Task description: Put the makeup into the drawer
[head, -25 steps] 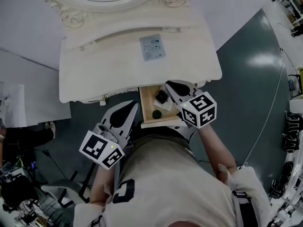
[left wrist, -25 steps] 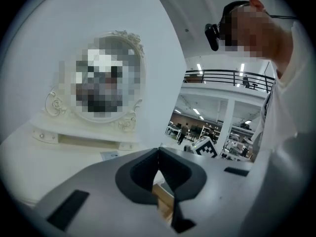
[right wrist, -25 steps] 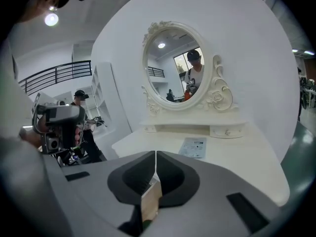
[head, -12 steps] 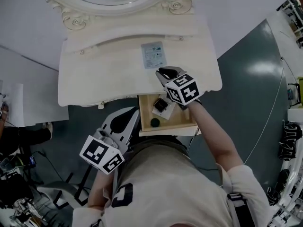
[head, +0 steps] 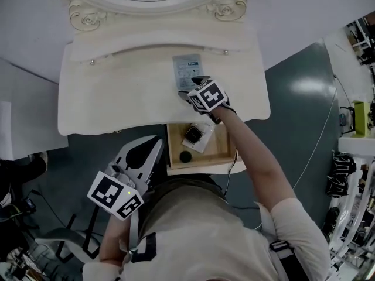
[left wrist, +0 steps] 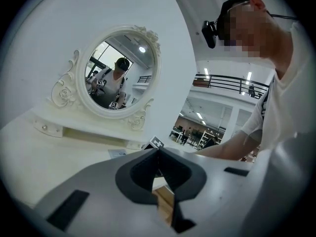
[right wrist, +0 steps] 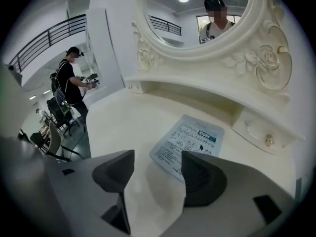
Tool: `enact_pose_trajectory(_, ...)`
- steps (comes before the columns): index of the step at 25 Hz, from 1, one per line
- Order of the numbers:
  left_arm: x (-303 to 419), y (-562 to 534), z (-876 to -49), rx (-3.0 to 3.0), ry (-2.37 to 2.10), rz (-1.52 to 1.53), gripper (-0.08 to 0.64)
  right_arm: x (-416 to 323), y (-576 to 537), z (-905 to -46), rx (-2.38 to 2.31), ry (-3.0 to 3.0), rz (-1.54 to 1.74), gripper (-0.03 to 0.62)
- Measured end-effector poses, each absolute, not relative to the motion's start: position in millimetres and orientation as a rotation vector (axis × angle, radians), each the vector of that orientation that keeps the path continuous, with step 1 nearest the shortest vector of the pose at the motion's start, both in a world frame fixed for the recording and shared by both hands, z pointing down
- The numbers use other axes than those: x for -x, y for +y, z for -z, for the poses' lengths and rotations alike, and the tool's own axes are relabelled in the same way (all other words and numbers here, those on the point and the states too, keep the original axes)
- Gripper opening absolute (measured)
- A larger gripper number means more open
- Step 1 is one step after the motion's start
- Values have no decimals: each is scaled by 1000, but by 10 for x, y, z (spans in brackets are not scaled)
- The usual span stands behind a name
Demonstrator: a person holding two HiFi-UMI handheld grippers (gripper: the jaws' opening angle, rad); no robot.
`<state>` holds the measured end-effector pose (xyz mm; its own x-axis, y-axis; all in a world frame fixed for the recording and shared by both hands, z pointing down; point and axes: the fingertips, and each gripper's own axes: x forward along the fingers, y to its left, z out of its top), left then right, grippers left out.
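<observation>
right gripper jaws have just been opening, nothing between them yet; go in low so 1 jaw slides under the flat pale-blue printed sachet

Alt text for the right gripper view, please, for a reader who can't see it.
The right tongs, jaws just opening with nothing between them, hang over a white vanity top, pointed at a flat printed packet lying there. Behind stands an ornate oval mirror.
</observation>
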<state>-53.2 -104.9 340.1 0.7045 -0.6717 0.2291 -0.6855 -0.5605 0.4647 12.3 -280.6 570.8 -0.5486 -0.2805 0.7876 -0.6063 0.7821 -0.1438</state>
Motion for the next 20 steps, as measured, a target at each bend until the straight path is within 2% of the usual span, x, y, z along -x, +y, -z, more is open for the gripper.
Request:
enact_pose_trajectory(9, 657, -1126, -3533, -2343, -1040, -45, 56, -214, -2741, -5942, -634, -2099, -662, 281)
enact_pose_trajectory(20, 366, -992, -3481, -2389, -967, -34, 57, -202, -1614, -5891, -455, -2154, -630, 281)
